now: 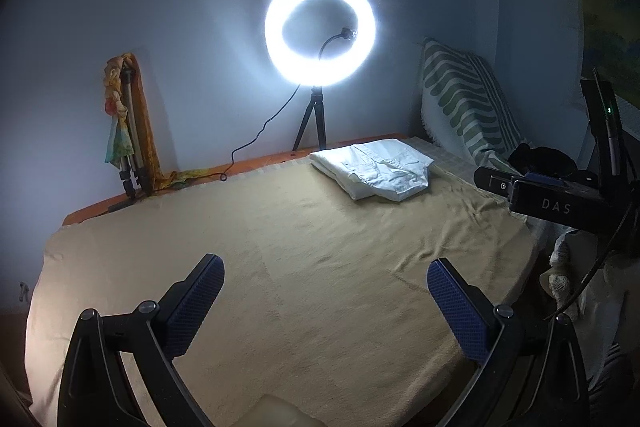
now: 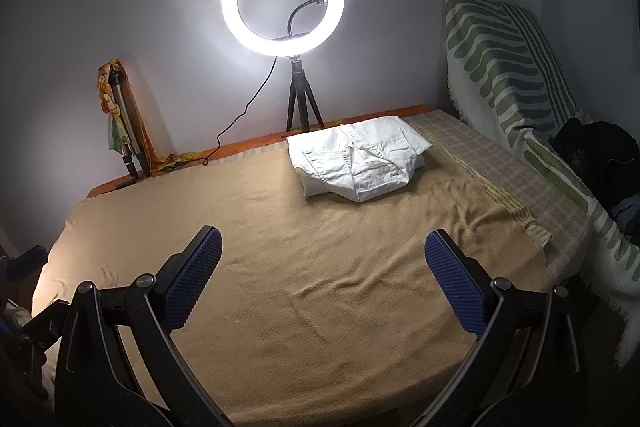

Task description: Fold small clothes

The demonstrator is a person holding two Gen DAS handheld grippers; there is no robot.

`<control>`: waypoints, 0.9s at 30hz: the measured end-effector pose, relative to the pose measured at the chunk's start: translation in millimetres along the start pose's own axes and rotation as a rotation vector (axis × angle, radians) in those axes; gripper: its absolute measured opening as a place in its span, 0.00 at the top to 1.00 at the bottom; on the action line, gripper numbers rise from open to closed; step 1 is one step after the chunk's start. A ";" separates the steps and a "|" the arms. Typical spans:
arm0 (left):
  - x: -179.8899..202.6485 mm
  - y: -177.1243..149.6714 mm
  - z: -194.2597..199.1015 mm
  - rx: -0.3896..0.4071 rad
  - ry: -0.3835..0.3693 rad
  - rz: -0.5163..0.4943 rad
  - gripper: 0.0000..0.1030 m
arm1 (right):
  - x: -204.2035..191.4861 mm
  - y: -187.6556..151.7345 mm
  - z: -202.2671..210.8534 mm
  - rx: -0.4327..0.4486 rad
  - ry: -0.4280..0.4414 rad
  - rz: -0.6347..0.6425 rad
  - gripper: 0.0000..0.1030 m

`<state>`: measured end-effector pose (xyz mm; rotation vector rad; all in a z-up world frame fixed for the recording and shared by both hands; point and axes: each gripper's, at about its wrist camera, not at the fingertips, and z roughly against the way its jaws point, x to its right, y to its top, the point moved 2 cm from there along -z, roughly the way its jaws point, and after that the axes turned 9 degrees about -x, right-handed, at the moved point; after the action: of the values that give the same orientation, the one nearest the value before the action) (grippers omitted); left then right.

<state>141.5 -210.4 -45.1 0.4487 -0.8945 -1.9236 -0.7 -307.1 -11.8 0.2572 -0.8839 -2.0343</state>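
Looks basically done: white shorts (image 2: 358, 163) sit folded on the tan blanket (image 2: 300, 267), well ahead of both grippers (image 1: 324, 301) (image 2: 322, 273), jaws released, grasping nothing.

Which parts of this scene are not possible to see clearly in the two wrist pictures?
- White folded garment: both views show only its top; the fold hides the lower layers.
- Dark pile beside the striped cushion: too dark to identify.
- Ring light: glare washes out its surface.
- Right gripper, left wrist view: mostly cut off by the frame edge.
- Blanket: near edge hidden behind the left gripper.
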 end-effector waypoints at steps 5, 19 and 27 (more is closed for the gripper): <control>-1.9 -2.2 -0.9 -0.002 0.005 -0.002 0.00 | -0.1 -3.0 -2.2 0.001 -0.010 0.000 0.00; -1.3 -2.3 7.6 0.016 -0.008 -0.004 0.00 | -1.7 -7.1 -3.1 -0.005 -0.009 -0.027 0.00; -1.8 -1.5 14.9 0.032 -0.010 0.001 0.00 | -4.0 -7.0 -3.7 -0.005 -0.011 -0.027 0.00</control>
<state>132.1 -202.4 -36.3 0.4577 -0.9329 -1.9145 -1.0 -303.2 -19.7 0.2568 -0.8858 -2.0645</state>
